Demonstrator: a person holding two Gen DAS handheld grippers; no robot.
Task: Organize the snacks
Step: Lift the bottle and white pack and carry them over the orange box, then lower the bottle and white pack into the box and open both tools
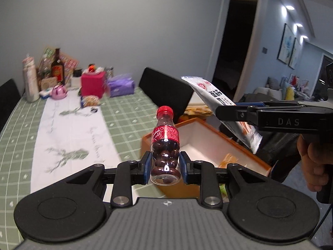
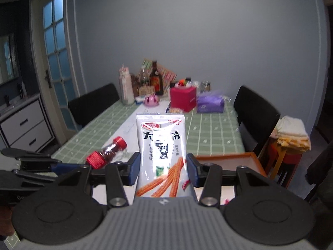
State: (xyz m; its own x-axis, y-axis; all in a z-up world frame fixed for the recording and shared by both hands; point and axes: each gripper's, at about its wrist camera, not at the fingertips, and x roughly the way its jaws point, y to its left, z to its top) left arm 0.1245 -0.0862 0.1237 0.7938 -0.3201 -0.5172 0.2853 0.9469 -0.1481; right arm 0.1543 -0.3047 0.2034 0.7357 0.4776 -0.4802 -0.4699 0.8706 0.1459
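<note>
My left gripper [image 1: 165,167] is shut on a small cola-shaped bottle [image 1: 165,145] with a red cap and dark candies inside, held upright above the table beside an orange box [image 1: 208,143] with a white inside. My right gripper [image 2: 163,168] is shut on a white snack packet [image 2: 161,145] with orange sticks printed on it. In the left wrist view the packet [image 1: 218,102] hangs tilted over the box, held by the right gripper [image 1: 226,114]. In the right wrist view the bottle [image 2: 106,153] and the left gripper [image 2: 60,165] show at the left.
The table has a green checked cloth [image 1: 129,116] with a white runner [image 1: 70,129]. At its far end stand a pink box [image 1: 92,83], a purple tissue pack [image 1: 121,85], a dark bottle [image 1: 57,66] and other clutter. Black chairs [image 1: 166,91] flank the table.
</note>
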